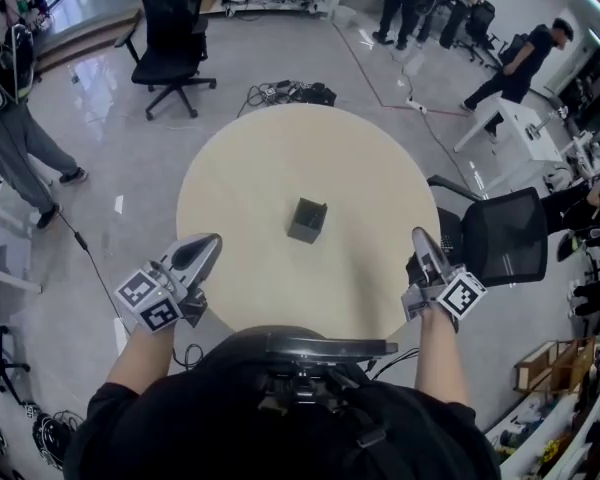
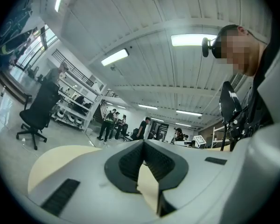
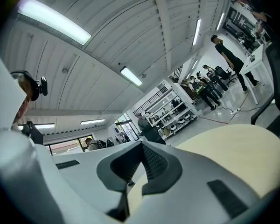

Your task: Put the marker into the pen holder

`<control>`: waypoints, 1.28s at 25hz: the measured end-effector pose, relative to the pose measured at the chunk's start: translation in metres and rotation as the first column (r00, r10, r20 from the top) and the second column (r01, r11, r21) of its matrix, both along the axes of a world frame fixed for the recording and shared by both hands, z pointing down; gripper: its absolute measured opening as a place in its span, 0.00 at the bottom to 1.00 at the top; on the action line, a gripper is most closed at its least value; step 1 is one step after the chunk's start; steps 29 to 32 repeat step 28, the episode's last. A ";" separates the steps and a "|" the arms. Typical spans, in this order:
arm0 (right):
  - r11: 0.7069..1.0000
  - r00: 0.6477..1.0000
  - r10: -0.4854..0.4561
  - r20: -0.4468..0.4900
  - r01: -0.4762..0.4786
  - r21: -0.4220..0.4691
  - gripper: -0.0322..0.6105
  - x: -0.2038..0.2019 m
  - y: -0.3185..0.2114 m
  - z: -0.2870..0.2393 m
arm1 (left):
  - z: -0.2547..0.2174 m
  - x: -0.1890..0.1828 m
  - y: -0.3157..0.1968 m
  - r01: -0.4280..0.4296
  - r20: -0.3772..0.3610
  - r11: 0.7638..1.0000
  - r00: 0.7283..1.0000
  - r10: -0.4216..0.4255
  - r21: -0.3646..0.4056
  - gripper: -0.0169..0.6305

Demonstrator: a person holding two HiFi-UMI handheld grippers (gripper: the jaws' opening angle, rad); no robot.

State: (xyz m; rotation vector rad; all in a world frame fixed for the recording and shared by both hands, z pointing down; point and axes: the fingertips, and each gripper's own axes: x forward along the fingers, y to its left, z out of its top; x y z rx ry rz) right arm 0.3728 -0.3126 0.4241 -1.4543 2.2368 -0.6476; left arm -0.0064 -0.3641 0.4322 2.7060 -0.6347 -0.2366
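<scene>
Floor (image 1: pixel 110 128): glossy grey, all round. Round beige surface (image 1: pixel 270 158) on it. The pen holder (image 1: pixel 307 219), a small dark square box, stands upright roughly at the middle of the surface.

Hidden or unclear:
- Marker: can't make it out in any view. The pen holder's inside is dark and too small to read, so I can't tell if it's in there.
- The surface rim on the wearer's side of the pen holder is covered by the black head rig (image 1: pixel 320 353).
- In both gripper views the gripper body fills the lower frame, and the pen holder doesn't show.

Around:
- Black mesh chair (image 1: pixel 500 236) right of the pen holder, just beside the surface edge.
- Black office chair (image 1: pixel 170 38) well beyond the pen holder to the left, on the floor.
- Cable tangle (image 1: pixel 290 92) on the floor beyond the pen holder.
- Group of people (image 1: pixel 430 3) far beyond the pen holder to the right. One more person (image 1: pixel 10 118) far left, near the frame edge.

Left hand-held gripper (image 1: pixel 212 240) (image 2: pixel 143 143): near-left of the pen holder, well apart from it, jaws closed tip to tip on themselves.

Right hand-held gripper (image 1: pixel 421 234) (image 3: pixel 141 144): near-right of the pen holder, well apart from it, jaws closed the same way.
</scene>
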 end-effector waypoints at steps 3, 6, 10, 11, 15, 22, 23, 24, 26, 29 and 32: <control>1.000 0.998 -0.004 -0.069 0.003 -0.016 0.05 0.018 0.022 0.003 | -0.011 0.028 0.022 0.007 -0.011 1.000 1.000 -0.007 0.019 0.03; 0.998 0.979 -0.018 -0.202 0.005 -0.064 0.05 0.034 0.046 0.019 | -0.011 0.059 0.044 0.001 -0.018 1.000 1.000 -0.001 0.013 0.03; 0.995 0.948 -0.048 -0.316 0.017 -0.102 0.05 0.048 0.078 0.033 | -0.007 0.090 0.072 -0.024 -0.010 1.000 1.000 0.024 -0.008 0.03; 0.994 0.947 -0.046 -0.317 0.013 -0.104 0.05 0.053 0.082 0.037 | -0.006 0.094 0.076 -0.030 -0.002 1.000 1.000 0.030 -0.002 0.03; 0.993 0.954 -0.030 -0.300 -0.005 -0.116 0.05 0.067 0.094 0.059 | -0.004 0.101 0.083 -0.036 0.029 0.999 0.999 0.034 0.035 0.03; 0.993 0.951 -0.055 -0.303 0.019 -0.119 0.05 0.054 0.091 0.069 | -0.003 0.089 0.087 -0.002 0.016 1.000 1.000 0.002 0.007 0.03; 0.993 0.951 -0.057 -0.304 0.022 -0.117 0.05 0.052 0.090 0.068 | -0.002 0.087 0.087 -0.001 0.017 1.000 1.000 0.001 0.008 0.03; 0.993 0.950 -0.059 -0.306 0.024 -0.116 0.05 0.049 0.089 0.066 | -0.003 0.085 0.087 0.000 0.018 1.000 1.000 0.000 0.008 0.03; 0.993 0.949 -0.060 -0.308 0.026 -0.114 0.05 0.044 0.087 0.064 | -0.004 0.081 0.086 -0.001 0.015 1.000 1.000 0.001 0.003 0.03; 0.993 0.949 -0.061 -0.309 0.026 -0.113 0.05 0.039 0.086 0.062 | -0.006 0.077 0.084 -0.003 0.013 1.000 1.000 0.003 -0.001 0.03; 0.993 0.949 -0.061 -0.309 0.026 -0.113 0.05 0.039 0.086 0.062 | -0.006 0.077 0.084 -0.003 0.013 1.000 1.000 0.003 -0.001 0.03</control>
